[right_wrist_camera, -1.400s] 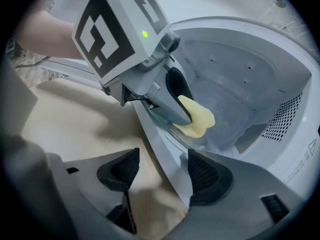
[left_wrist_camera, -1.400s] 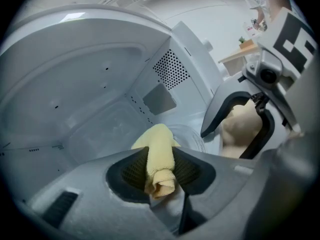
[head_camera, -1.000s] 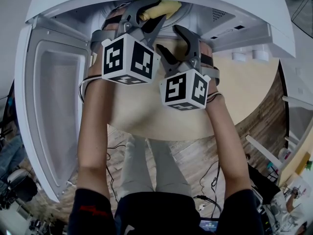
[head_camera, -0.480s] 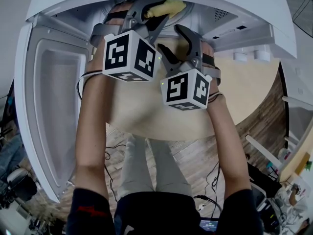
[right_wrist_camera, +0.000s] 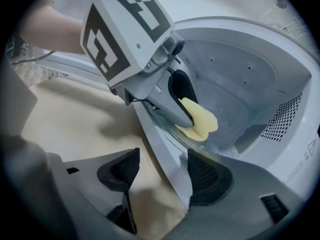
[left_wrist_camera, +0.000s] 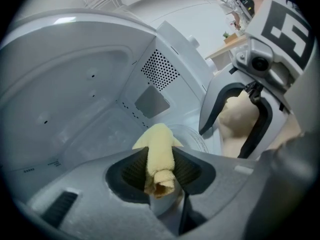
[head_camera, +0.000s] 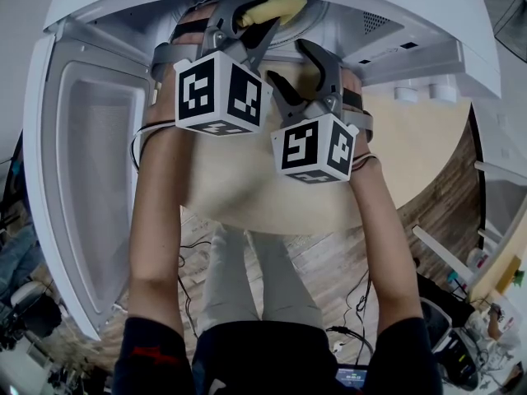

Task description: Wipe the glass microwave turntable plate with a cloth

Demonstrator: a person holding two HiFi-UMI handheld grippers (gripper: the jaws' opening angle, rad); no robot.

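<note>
My left gripper (left_wrist_camera: 160, 171) is shut on a rolled yellow cloth (left_wrist_camera: 160, 156) and reaches into the open white microwave (left_wrist_camera: 75, 84). The cloth's tip rests on the glass turntable plate (left_wrist_camera: 195, 136) on the oven floor. In the right gripper view the cloth (right_wrist_camera: 200, 121) lies on the plate (right_wrist_camera: 167, 126) under the left gripper's fingers (right_wrist_camera: 175, 106). My right gripper (right_wrist_camera: 162, 166) is open, its jaws astride the microwave's front sill (right_wrist_camera: 160, 149), gripping nothing. In the head view both grippers, left (head_camera: 251, 19) and right (head_camera: 300, 68), sit at the oven mouth, with the cloth (head_camera: 280, 8) at the top.
The microwave door (head_camera: 90, 179) hangs open to the left. The oven stands on a round pale wooden table (head_camera: 412, 155). Below are the person's legs and cables on a wood floor (head_camera: 329, 270). A perforated vent panel (left_wrist_camera: 160, 71) is on the oven's inner wall.
The left gripper with the cloth has shifted slightly right and deeper into the oven. The right gripper has barely moved and stays open.
</note>
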